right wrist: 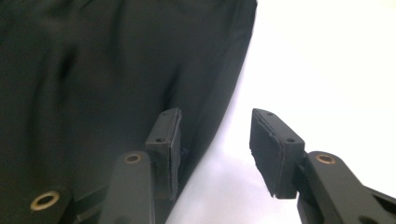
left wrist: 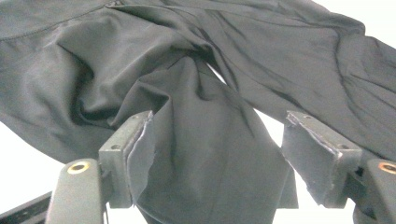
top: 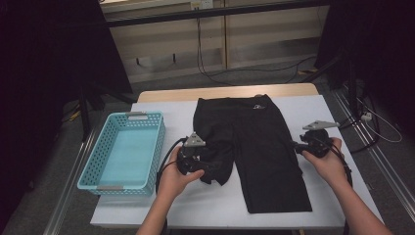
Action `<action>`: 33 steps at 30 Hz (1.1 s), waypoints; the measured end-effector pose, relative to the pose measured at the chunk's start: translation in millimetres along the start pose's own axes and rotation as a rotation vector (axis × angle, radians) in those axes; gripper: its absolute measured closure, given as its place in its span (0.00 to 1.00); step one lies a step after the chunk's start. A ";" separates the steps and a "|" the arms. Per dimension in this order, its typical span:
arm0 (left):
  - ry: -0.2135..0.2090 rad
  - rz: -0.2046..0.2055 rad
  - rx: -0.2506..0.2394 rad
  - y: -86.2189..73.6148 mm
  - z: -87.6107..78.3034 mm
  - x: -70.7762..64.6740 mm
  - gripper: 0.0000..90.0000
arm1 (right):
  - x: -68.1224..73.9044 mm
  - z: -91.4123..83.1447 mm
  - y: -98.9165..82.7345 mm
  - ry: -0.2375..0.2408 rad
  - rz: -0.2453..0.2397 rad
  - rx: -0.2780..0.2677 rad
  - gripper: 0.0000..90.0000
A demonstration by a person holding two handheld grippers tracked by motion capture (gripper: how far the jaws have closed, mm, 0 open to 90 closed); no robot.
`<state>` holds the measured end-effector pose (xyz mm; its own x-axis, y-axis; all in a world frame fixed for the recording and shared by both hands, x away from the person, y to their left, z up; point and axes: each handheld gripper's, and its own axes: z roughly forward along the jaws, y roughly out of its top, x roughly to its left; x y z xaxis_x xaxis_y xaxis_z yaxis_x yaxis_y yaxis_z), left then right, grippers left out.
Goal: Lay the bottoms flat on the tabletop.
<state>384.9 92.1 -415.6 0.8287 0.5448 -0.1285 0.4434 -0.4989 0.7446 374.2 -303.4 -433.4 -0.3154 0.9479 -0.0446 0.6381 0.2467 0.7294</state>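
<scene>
While both forearms enter from the bottom edge of the high view, the left gripper (top: 203,169) sits at lower centre-left against the bunched leg of the black shorts (top: 254,147). Its fingers (left wrist: 135,154) are spread, with a fold of the dark cloth lying between them in the left gripper view and touching the left pad; the right pad stands clear of it. At centre-right of the high view, the right gripper (top: 297,145) is at the outer edge of the flat leg. Its fingers (right wrist: 168,140) are parted with nothing between them: one lies over the cloth's edge, the other over the bare white bench (top: 205,205). Further back, the shorts spread across the middle of the bench, waistband toward the top. At left on the bench lies a turquoise perforated basket (top: 95,169), well apart from the shorts.
</scene>
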 end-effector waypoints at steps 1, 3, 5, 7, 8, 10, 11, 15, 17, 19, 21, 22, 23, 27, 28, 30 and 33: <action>0.002 0.001 0.001 -0.6 0.0 1.1 0.27 | -2.9 6.5 4.4 0.003 0.019 0.003 0.60; 0.008 -0.006 0.003 -2.2 -0.4 3.4 0.26 | -6.8 20.2 11.1 0.021 0.050 0.003 0.59; 0.009 -0.014 0.001 -3.6 -1.1 5.4 0.26 | -8.9 33.6 16.6 0.020 0.074 0.029 0.59; 0.012 -0.024 -0.002 -4.5 -2.2 5.8 0.26 | -10.9 45.8 20.8 -0.004 0.083 0.036 0.60; 0.012 -0.021 -0.004 -4.4 -3.0 6.2 0.26 | -12.9 50.9 22.5 -0.017 0.097 0.038 0.60; 0.012 -0.025 -0.013 -3.7 -4.4 6.5 0.26 | -16.9 60.3 24.0 -0.007 0.151 0.015 0.64; 0.011 -0.027 -0.012 -3.3 -5.3 6.8 0.26 | -17.3 65.1 24.2 0.005 0.171 0.018 0.64; 0.012 -0.035 -0.021 -3.6 -5.6 8.4 0.26 | -15.9 70.2 29.1 0.006 0.126 0.015 0.94; 0.013 -0.034 -0.015 -3.9 -5.2 9.2 0.26 | -18.6 68.8 29.6 -0.007 0.134 0.007 1.00; 0.012 -0.033 -0.014 -4.2 -4.6 9.5 0.26 | -24.9 68.3 26.9 0.002 0.177 0.014 1.00; 0.014 -0.031 -0.013 -4.2 -4.2 9.1 0.26 | -31.4 66.8 24.0 0.006 0.203 0.012 1.00; 0.013 -0.031 -0.013 -4.1 -4.1 9.1 0.26 | -33.5 66.2 23.2 0.010 0.208 0.011 1.00; 0.013 -0.033 -0.013 -4.0 -4.1 9.2 0.26 | -34.6 64.5 23.2 -0.006 0.207 0.017 1.00; 0.016 -0.038 -0.013 -4.2 -3.4 9.4 0.26 | -35.5 63.4 24.1 -0.055 0.159 0.012 0.78; 0.016 -0.036 -0.011 -4.2 -3.3 9.8 0.26 | -35.5 63.1 25.3 -0.063 0.148 -0.001 0.77; 0.018 -0.035 -0.009 -4.3 -3.0 10.1 0.26 | -35.1 63.5 28.0 -0.081 0.144 -0.035 0.66; 0.015 -0.036 -0.011 -3.7 -3.0 9.9 0.26 | -33.4 68.5 33.7 -0.064 0.133 -0.034 0.64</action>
<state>390.5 101.4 -417.7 0.8069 0.5725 -0.1457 0.4691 -0.4709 0.7471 454.4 -313.0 -454.1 -0.1837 0.9829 0.0118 0.6467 0.1118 0.7546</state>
